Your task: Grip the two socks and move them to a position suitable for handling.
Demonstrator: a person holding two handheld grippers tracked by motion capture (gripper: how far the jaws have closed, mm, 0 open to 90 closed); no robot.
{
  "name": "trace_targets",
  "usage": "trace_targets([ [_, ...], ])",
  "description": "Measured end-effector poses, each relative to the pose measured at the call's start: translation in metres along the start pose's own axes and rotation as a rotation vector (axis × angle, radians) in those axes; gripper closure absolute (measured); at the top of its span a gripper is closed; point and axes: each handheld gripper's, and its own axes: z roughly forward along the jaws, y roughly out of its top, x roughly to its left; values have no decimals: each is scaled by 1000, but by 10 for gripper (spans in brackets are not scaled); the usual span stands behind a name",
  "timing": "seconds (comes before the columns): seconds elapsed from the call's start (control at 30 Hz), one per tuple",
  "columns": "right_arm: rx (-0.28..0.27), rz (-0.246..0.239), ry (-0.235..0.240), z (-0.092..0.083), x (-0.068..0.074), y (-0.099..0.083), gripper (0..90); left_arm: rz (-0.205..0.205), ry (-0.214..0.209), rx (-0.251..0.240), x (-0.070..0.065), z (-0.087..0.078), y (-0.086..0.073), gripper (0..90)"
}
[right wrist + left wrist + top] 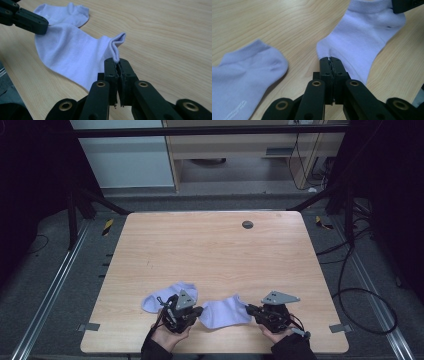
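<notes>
While you look down from the high view, your left gripper [196,311] and right gripper [248,308] sit in the lower middle of the frame, each pinching one end of a pale lilac ankle sock [223,312] stretched between them on the wooden table [215,250]. A second lilac sock [167,295] lies just left of it, behind your left gripper, and a small dark round cap [247,224] sits in the tabletop at upper centre.

Turning to the left gripper view, your left gripper [330,59] has its jaws pressed together on the edge of the held sock [362,37], which runs to the upper right, where the other gripper's black jaw tip bites its cuff. The second sock [244,72] lies flat at lower left, apart from the jaws.

From the right gripper view, your right gripper [117,61] is clamped on the cuff of the held sock [72,55], which stretches to the upper left. The second sock [62,13] lies beyond it at the top left.
</notes>
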Motion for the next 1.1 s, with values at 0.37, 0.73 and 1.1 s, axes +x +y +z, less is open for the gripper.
trace_targets([
  [0.37,57,6,-5,14,6,-8,865,-29,38,44,10,11,-14,882],
  [0.73,86,8,-67,17,-1,-12,729,-54,79,17,18,7,-17,703],
  [1.1,-42,-14,-85,14,-5,3,509,-104,152,-89,44,-23,-20,515],
])
